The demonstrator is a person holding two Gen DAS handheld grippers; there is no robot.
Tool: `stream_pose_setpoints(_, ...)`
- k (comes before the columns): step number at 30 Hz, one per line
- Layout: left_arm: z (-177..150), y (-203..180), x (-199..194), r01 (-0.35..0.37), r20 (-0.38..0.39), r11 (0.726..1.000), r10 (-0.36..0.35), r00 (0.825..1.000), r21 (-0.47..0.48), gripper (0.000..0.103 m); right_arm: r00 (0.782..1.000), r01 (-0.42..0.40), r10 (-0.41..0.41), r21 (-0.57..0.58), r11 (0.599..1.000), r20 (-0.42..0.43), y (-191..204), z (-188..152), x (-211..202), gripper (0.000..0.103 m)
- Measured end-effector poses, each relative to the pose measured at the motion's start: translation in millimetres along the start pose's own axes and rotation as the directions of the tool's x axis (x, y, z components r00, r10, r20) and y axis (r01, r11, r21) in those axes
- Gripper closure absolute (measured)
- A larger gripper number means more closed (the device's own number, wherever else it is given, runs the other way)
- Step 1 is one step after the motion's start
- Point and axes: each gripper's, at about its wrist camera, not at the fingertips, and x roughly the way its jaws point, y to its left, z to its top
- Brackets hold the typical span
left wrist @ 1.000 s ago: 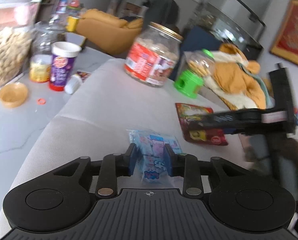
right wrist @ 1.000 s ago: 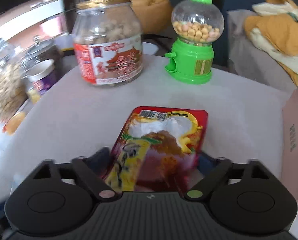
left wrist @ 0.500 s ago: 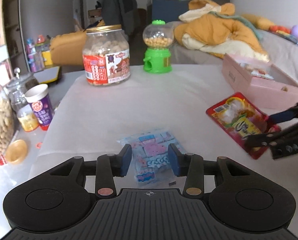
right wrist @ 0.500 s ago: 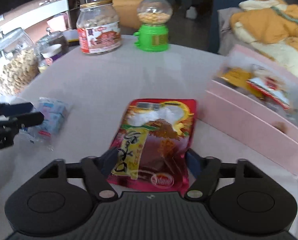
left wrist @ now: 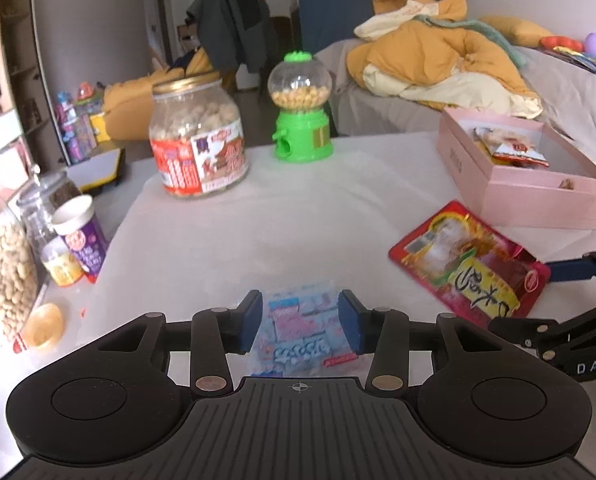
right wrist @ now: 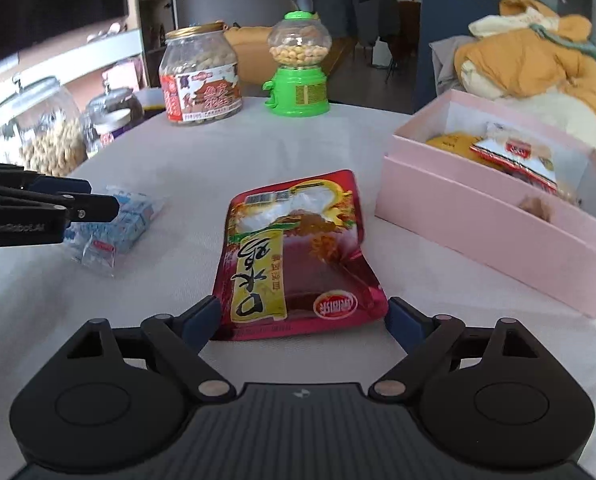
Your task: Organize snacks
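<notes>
While both sets of jaws are spreading, the two packets they carried a second ago now lie loose on the white tablecloth (left wrist: 298, 216): the left gripper (left wrist: 300, 322) had its blue pads (left wrist: 250, 322) pinched onto the blue-and-pink candy bag (left wrist: 298, 336), and now there is daylight on either side of that bag, the jaws at a middling width and opening. Over on the right, the right gripper (right wrist: 302, 318) is opening wide, its fingers standing clear of the near corners of the red chicken-snack pouch (right wrist: 298, 252), which a second ago was clamped between them and held up toward the jar; now it rests flat on the cloth, just beside the pink box (right wrist: 497, 232) and not touching it. That reads as a set-down, not a delivery: the pink box already holds a few wrapped snacks, yet neither of these two packets has gone in, so the sorting of both is left to do. On heading: the red pouch's long axis runs away from the right gripper toward the green gumball dispenser (right wrist: 299, 64), barcode end far, round logo end near, its far right corner curling up slightly on the pink box's side. The candy bag sits farther from the pink box than the pouch does, on the pouch's far side from it; in the left wrist view its long axis runs roughly straight out between the fingers, though the clear wrapper is too blurred to name a top end.
</notes>
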Motion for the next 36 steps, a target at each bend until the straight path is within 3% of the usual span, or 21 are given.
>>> stream_pose_setpoints(4,-4,-11,11,0.002,-0.043,1.0,-0.001,0.999,0.026,0.056,1.0,-0.006,0.005,0.017,1.0,0.027,-2,-4,-6,0.013)
stream_pose_setpoints(6,-10,-19,19,0.002,-0.051,0.998,0.001,0.999,0.058,0.049,0.999,0.004,-0.005,0.028,1.0,0.048,-3,-5,-10,0.013)
stream_pose_setpoints(8,-15,-30,21,-0.014,-0.036,0.993,0.018,0.999,0.115,0.035,0.998,0.006,-0.009,0.045,0.999,0.062,-6,-6,-12,0.013)
stream_pose_setpoints(10,-17,-33,23,0.022,-0.037,0.992,-0.018,0.999,0.123,0.02,0.998,0.004,-0.008,0.061,0.998,0.062,-8,-6,-12,0.013)
stream_pose_setpoints(11,-18,-30,22,0.05,-0.034,0.992,-0.047,0.998,0.112,0.018,0.998,0.001,-0.005,0.067,0.998,0.059,-9,-6,-11,0.013)
stream_pose_setpoints(14,-20,-16,15,0.047,-0.013,0.998,-0.047,0.999,0.05,0.023,0.999,-0.002,-0.002,0.073,0.997,0.051,-9,-5,-10,0.013)
stream_pose_setpoints(16,-22,-6,11,-0.033,0.008,0.999,0.033,0.999,0.01,0.026,0.998,0.006,-0.01,0.066,0.998,0.055,-8,-6,-10,0.013)
stream_pose_setpoints(17,-22,-1,12,-0.053,0.005,0.999,0.053,0.999,-0.004,0.021,0.998,0.011,-0.014,0.061,0.998,0.057,-7,-6,-10,0.013)
stream_pose_setpoints(21,-19,11,30,0.051,-0.073,0.997,-0.055,0.996,-0.06,0.022,0.998,0.031,-0.032,0.015,0.999,0.057,1,-6,-11,0.013)
stream_pose_setpoints(25,-18,11,39,0.083,-0.052,0.994,-0.087,0.995,-0.069,0.017,0.992,0.077,-0.069,-0.077,0.994,0.108,15,-5,-20,0.013)
stream_pose_setpoints(27,-19,11,38,0.081,-0.045,0.993,-0.085,0.995,-0.088,0.021,0.991,0.093,-0.078,-0.138,0.986,0.112,23,0,-19,0.013)
stream_pose_setpoints(29,-24,12,33,0.052,-0.021,0.994,-0.054,0.998,-0.098,0.035,0.99,0.117,-0.101,-0.173,0.978,0.096,28,10,-12,0.013)
stream_pose_setpoints(32,-30,18,25,0.09,0.009,0.987,-0.09,0.996,-0.134,0.037,0.992,0.126,-0.118,-0.192,0.973,0.053,27,25,10,0.013)
stream_pose_setpoints(36,-31,23,25,0.109,0.022,0.981,-0.107,0.994,-0.161,0.037,0.998,0.023,-0.03,-0.16,0.987,-0.046,22,39,38,0.01)
